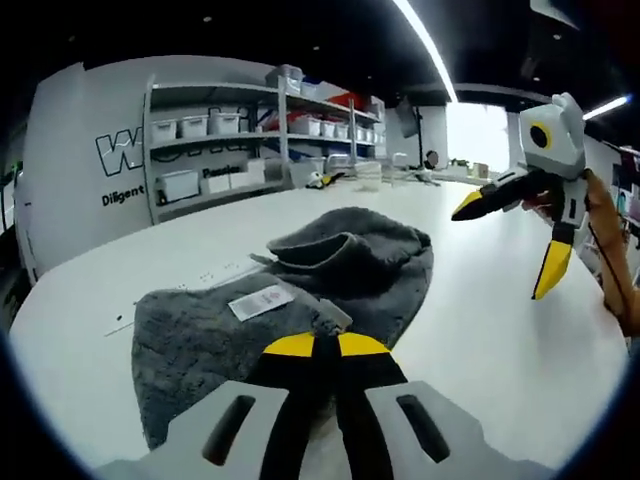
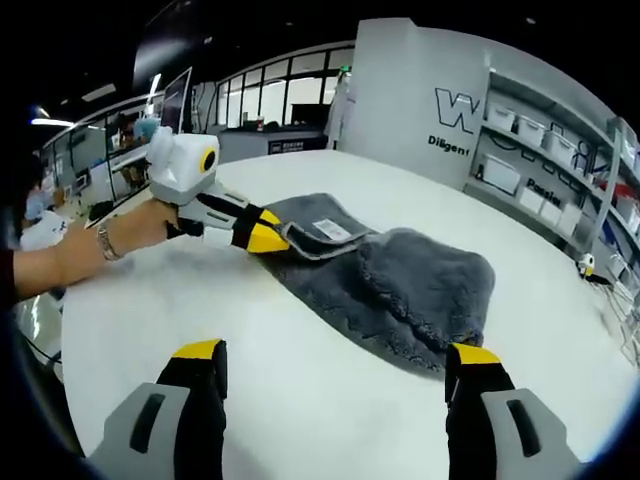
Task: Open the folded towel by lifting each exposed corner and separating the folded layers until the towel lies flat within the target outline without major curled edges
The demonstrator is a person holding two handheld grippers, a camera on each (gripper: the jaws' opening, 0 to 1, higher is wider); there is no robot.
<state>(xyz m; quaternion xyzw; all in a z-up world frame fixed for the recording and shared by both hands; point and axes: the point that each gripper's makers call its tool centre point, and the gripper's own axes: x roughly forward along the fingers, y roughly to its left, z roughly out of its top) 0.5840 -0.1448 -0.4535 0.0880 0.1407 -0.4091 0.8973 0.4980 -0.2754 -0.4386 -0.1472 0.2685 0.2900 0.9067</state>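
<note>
**A:** Where is the towel?

**B:** The grey towel (image 1: 330, 285) lies on the white table (image 1: 480, 330), still partly folded. In the left gripper view its far part is humped up in a rumpled fold, and a white label (image 1: 260, 301) sits on the flatter near part.

**A:** What is the left gripper doing?

**B:** The left gripper (image 1: 318, 345) has its yellow-tipped jaws pressed together on the towel's near edge, pinching a bit of the fabric. In the right gripper view it (image 2: 268, 239) shows on the left, held by a hand (image 2: 140, 228) with a bracelet at the wrist, its tips clamped on the towel's (image 2: 400, 285) hem just beside the label (image 2: 331, 230).

**A:** And the right one?

**B:** The right gripper (image 2: 338, 360) is spread wide, holding nothing, its jaws above bare table near the towel's near edge. In the left gripper view it (image 1: 510, 245) hovers at the right, apart from the towel, jaws parted.

**A:** Anything behind?

**B:** Shelves (image 1: 215, 140) with white bins against a wall with lettering.
</note>
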